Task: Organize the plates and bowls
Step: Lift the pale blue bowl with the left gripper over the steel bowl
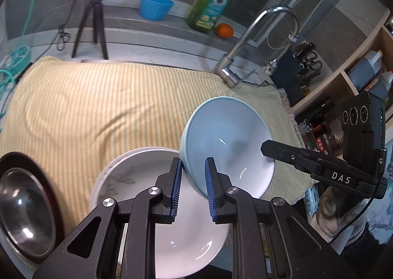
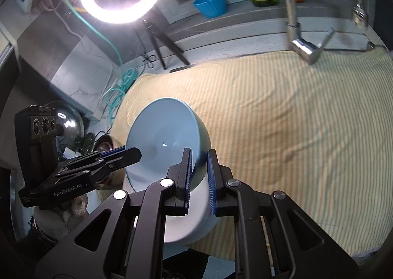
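Observation:
A light blue bowl [image 1: 228,131] hangs tilted above the striped cloth, held by both grippers at opposite sides of its rim. My left gripper [image 1: 193,161] is shut on the bowl's near wall, one blue pad inside and one outside. In the left wrist view the right gripper [image 1: 264,148] reaches in from the right onto the far rim. In the right wrist view my right gripper [image 2: 199,151] is shut on the bowl [image 2: 159,126], and the left gripper [image 2: 137,152] grips it from the left. A stack of white plates [image 1: 147,173] lies just under the bowl.
A yellow striped cloth [image 1: 98,107] covers the counter. A steel bowl [image 1: 24,205] sits on a dark tray at the left. Behind stand a faucet [image 1: 245,40], a tripod [image 1: 93,21], a blue cup [image 1: 154,7], a soap bottle [image 1: 213,1] and an orange [image 1: 224,30]. Shelves are at right.

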`<state>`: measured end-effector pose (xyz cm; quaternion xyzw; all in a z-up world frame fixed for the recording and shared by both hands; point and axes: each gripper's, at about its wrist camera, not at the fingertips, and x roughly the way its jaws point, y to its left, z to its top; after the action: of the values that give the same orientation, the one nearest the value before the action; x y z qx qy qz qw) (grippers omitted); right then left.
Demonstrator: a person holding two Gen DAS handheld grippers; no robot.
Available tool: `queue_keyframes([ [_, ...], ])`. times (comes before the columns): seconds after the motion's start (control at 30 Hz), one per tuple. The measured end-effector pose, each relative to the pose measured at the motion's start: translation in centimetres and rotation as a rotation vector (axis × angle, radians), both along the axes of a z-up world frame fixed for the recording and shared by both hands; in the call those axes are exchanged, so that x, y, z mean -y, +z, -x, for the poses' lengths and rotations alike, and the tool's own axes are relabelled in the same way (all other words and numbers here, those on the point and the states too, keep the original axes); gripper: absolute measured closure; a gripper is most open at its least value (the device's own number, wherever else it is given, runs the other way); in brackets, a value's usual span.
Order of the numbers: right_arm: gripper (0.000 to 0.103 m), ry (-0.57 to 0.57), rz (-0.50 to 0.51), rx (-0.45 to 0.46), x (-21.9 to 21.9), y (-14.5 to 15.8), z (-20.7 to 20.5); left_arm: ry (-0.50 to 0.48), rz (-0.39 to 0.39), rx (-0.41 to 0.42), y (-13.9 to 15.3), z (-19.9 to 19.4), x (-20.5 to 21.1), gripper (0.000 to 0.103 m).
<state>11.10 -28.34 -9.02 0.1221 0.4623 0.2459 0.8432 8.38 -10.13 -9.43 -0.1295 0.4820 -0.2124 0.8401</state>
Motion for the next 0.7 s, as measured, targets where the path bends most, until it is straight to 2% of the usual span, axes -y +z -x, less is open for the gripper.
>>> queue_keyframes([
  [0.4,0.091,0.167,-0.003,0.019,-9.3,1.0,0.2,0.165,0.001,0.023,1.3,2.7,-8.3,0.086],
  [0.7,0.091,0.279,0.003,0.014,-15.6,0.7,0.6,0.282,-0.003,0.012,1.1,4.8,-13.7,0.086],
])
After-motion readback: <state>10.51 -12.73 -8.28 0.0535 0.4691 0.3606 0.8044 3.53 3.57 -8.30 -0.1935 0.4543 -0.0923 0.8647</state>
